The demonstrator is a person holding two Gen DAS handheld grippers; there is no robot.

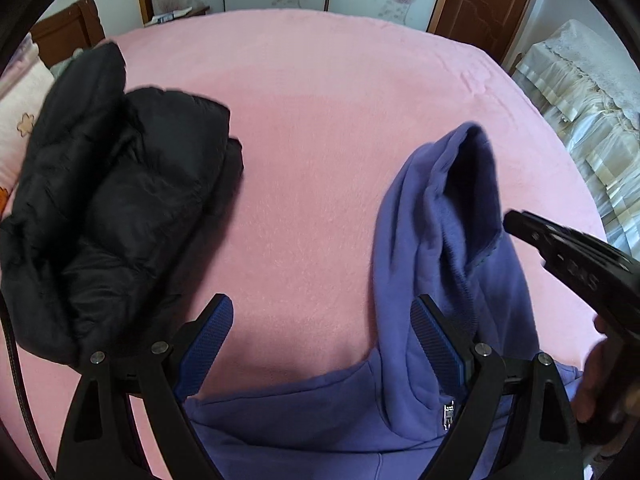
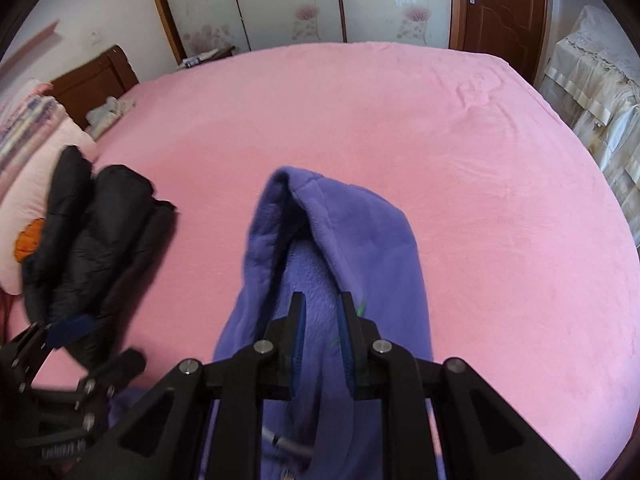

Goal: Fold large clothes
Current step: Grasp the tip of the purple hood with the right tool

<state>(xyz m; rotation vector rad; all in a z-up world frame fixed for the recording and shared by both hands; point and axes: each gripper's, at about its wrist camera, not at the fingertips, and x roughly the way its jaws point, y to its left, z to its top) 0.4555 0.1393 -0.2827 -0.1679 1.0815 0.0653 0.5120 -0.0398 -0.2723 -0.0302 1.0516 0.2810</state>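
Purple hoodie (image 2: 320, 248) is the garment being handled; it lies on the near part of the pink bed cover (image 2: 440, 140), a little to the right of the middle, with the hood (image 1: 452, 184) raised up like a tent and the body spread toward the near edge. A metal zipper pull (image 1: 448, 416) is seen near the bottom of the left wrist view.

The right gripper (image 2: 322, 332) is nearly closed, and purple fleece is seen between its blue pads; the fabric seems to be pinched there, and the hood is probably held up by this grip. The left gripper (image 1: 324, 344) is wide open and nothing is held in it. Its right finger lies just beside the hood, while its left finger stands over bare pink cover.

On the far left, a black puffer jacket (image 1: 112, 200) is lying bunched, partly against a pink pillow (image 2: 36, 184).

Several things could go wrong from here, as it is judged. Only a small piece of thick fleece is held by the right gripper, so the fabric could slip out if it is pulled quickly, and the hood would fall back. If the left gripper is closed where it stands now, a single layer or only the hood edge could be caught, and an uneven fold would be made. The black jacket is near enough that it could be dragged if the hoodie is swept to the left.
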